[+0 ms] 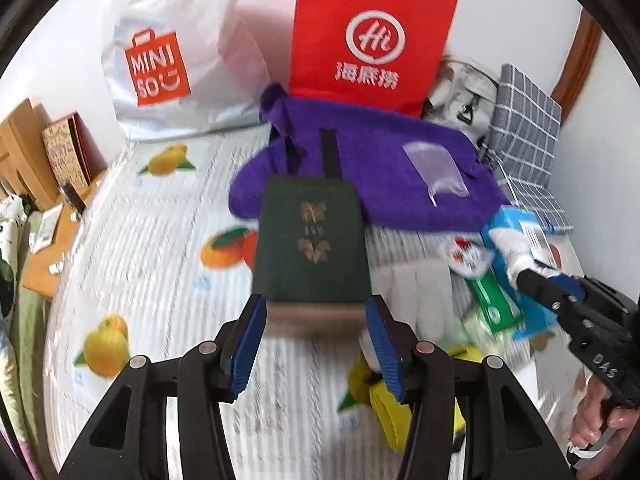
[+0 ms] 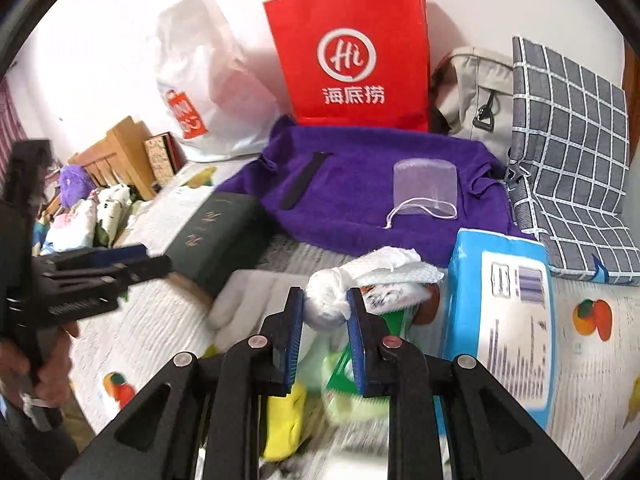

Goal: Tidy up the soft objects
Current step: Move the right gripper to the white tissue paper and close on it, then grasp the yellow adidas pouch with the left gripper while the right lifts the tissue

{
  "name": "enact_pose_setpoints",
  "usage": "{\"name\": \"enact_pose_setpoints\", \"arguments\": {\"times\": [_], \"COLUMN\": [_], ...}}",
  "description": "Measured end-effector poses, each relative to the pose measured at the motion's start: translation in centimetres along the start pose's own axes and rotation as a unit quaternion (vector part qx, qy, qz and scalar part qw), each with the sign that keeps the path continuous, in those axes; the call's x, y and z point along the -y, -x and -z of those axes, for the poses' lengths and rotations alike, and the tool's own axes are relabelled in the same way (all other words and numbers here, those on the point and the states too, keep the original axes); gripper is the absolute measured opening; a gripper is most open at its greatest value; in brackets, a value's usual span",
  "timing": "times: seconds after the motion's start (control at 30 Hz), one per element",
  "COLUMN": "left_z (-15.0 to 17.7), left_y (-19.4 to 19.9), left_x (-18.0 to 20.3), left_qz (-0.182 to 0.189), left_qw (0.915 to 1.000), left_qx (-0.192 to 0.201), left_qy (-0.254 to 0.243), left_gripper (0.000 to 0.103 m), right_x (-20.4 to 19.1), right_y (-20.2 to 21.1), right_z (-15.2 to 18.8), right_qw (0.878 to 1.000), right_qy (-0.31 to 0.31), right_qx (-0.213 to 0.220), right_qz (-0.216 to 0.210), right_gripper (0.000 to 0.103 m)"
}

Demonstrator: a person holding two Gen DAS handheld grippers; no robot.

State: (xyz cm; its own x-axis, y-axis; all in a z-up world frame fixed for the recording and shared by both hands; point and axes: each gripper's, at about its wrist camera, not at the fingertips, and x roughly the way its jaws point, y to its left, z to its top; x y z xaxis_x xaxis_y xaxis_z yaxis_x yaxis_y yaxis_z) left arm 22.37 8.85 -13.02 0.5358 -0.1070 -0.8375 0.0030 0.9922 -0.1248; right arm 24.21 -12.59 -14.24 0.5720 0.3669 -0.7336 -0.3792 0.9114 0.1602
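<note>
Bedding printed with oranges and lemons (image 1: 132, 240) is serving as the work surface, and both grippers are busy over it. The left gripper (image 1: 316, 312) is holding a dark green book (image 1: 312, 236) by its near end, with the jaws standing about half open and the blue pads pressing on the book's two sides. The book's long axis is running straight away from the jaws toward the purple towel (image 2: 360, 196), which is lying spread in front of the red paper bag (image 2: 352, 52).

The right gripper (image 2: 324, 312) is gripping a crumpled white cloth (image 2: 360, 280); its jaws are standing narrow, closed on the bunched end, while the rest of the cloth is trailing away from the jaws toward the towel. In the left wrist view the same gripper is showing at the right edge, pointing in over the blue tissue pack (image 2: 500, 320).

Under and around the cloth more things are lying in a heap: a green packet (image 2: 344, 364), something yellow (image 2: 280, 420), and the blue pack just to the right. A clear drawstring pouch (image 2: 424, 192) and a black strap (image 2: 304, 176) are resting on the towel, well apart from each other.

Judging by this layout, the right hand is the nearer one to the soft pile, and the towel is lying dead ahead of both sets of jaws, so any carry toward it is going straight forward rather than sideways.
</note>
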Motion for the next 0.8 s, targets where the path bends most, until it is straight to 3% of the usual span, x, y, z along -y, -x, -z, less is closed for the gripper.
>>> {"name": "enact_pose_setpoints", "arguments": {"times": [0.37,0.8], "left_z": [5.3,8.3], "left_y": [-0.1,-2.0], "left_x": [2.0,5.0], "left_qz": [0.007,0.037], "left_qw": [0.9993,0.9965], "left_qx": [-0.037,-0.075], "left_qy": [-0.003,-0.007], "left_gripper": [0.05,0.05], "right_x": [-0.2,1.8], "right_y": [3.6,6.5], "right_z": [4.6,10.5], "right_qw": [1.0,1.0], "right_qy": [-0.015,-0.029], "right_qx": [0.003,0.002], "right_qz": [-0.012,0.01], "right_gripper": [0.022,0.022]}}
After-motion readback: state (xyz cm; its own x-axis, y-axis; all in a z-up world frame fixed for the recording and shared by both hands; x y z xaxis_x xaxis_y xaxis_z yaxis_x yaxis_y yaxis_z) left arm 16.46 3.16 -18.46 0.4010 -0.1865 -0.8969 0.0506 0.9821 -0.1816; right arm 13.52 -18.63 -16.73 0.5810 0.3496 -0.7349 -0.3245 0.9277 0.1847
